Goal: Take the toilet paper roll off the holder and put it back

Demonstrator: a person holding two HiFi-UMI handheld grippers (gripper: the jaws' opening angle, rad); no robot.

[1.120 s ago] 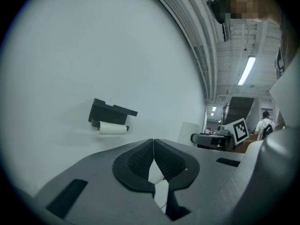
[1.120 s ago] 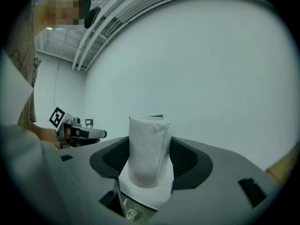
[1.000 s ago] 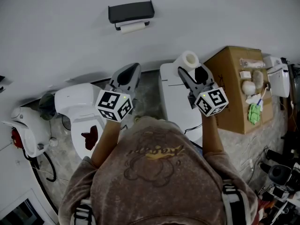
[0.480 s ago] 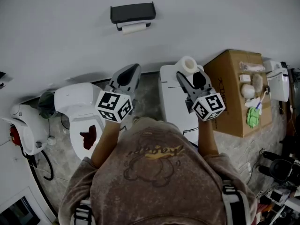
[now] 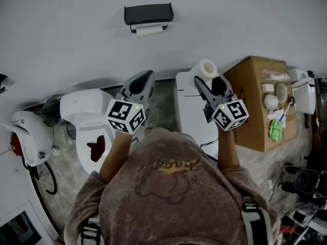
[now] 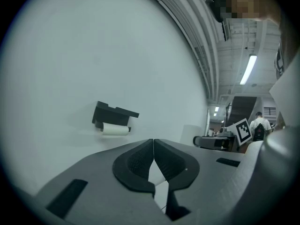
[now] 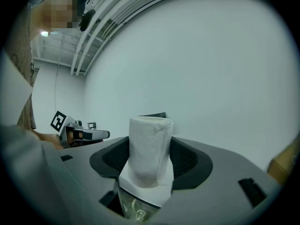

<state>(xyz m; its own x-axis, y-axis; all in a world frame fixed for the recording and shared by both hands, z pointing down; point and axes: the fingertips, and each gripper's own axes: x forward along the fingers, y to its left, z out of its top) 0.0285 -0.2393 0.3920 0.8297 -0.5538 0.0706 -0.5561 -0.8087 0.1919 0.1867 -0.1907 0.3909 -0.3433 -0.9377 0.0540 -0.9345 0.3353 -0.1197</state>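
Head view looks down over a person's shoulders at a bathroom corner. The right gripper has its jaws spread and clamped on a toilet paper roll, held out level in front of the white wall. The roll's hollow core faces up. In the right gripper view the roll stands on end between the two dark ribbed pads, which press on its sides.

The black holder is fixed high on the wall, well apart from both grippers. A second roll hangs under it.

The left gripper is level too, off to the left of the other. Its jaws are closed tip to tip with nothing between them, as the left gripper view shows.

Below the grippers stand a white toilet and a white cabinet. A cardboard box sits at the right. The dark print on its side is too small to read. Each gripper carries a marker cube with black-and-white square patterns and no letters. Gold script runs across the back of the person's shirt, and I can't make out the words.
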